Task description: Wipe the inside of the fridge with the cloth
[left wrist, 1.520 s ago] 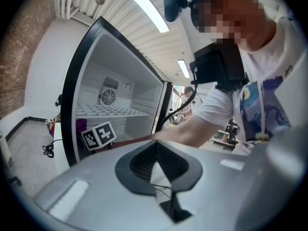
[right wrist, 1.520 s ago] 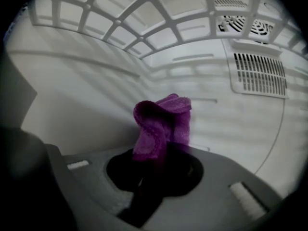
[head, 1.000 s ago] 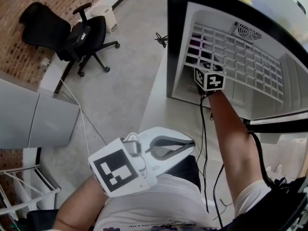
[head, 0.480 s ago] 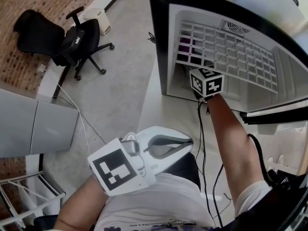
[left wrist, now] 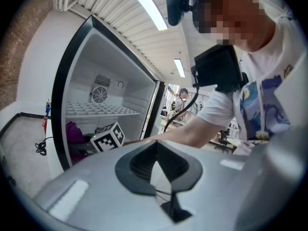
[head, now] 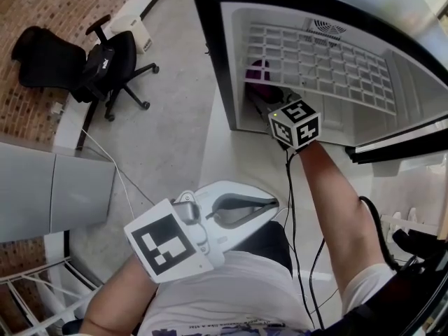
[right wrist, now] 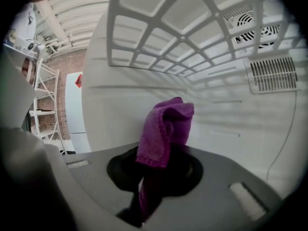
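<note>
**Cloth brought low along fridge's left side**

Shifted lower and leftward over the past second, the right gripper point(right wrist: 151, 179) is now seen beneath the wire shelf point(head: 329, 61) of the fridge point(head: 234, 100). Its marker cube point(head: 295, 123) sits at the mouth of the cabinet. The purple cloth point(right wrist: 166, 124) is clamped between its jaws, which are closed down to the thickness of the fabric. A folded wad stands up beyond the tips, and a tail is pinched down between the pads. The cloth is held close before the left inner wall point(right wrist: 120, 114), though contact with that wall cannot be confirmed from either view.

The wiping step is judged to be under way, with much of the interior likely left to cover. The wad would best be pressed flat against the wall and drawn in long, overlapping strokes. The shelf's grid should be kept clear so that the loose fold is not snagged, and the grip should be kept firm so the cloth is not dragged out.

The left gripper point(head: 266, 207) is held back at the person's waist, well apart from the fridge, with its jaws drawn together on nothing.
</note>
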Motion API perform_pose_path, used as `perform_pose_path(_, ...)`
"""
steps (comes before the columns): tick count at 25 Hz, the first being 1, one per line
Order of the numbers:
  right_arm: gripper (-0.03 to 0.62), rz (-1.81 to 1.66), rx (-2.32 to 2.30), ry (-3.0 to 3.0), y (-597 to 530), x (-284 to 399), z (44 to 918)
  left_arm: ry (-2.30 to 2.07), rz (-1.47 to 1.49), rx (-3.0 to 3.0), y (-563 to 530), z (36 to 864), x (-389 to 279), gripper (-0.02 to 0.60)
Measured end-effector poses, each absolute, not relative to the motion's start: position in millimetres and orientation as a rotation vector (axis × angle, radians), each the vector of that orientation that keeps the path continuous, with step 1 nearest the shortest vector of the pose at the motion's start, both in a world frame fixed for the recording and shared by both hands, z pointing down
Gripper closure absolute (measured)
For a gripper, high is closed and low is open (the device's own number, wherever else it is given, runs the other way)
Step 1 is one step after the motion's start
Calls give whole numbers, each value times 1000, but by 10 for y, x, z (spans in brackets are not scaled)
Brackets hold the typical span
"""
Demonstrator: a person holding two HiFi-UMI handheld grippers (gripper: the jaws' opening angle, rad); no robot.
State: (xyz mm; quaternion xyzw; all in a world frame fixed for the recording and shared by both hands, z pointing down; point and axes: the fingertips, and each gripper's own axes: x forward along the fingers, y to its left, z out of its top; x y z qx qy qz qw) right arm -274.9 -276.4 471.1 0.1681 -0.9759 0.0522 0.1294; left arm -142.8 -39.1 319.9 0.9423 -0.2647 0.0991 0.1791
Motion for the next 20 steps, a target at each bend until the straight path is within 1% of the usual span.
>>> perform_pose_path(20,540,195,471,-2795,-1862,-2629,4741,-658,269,2691,-106,3055,-1510,575)
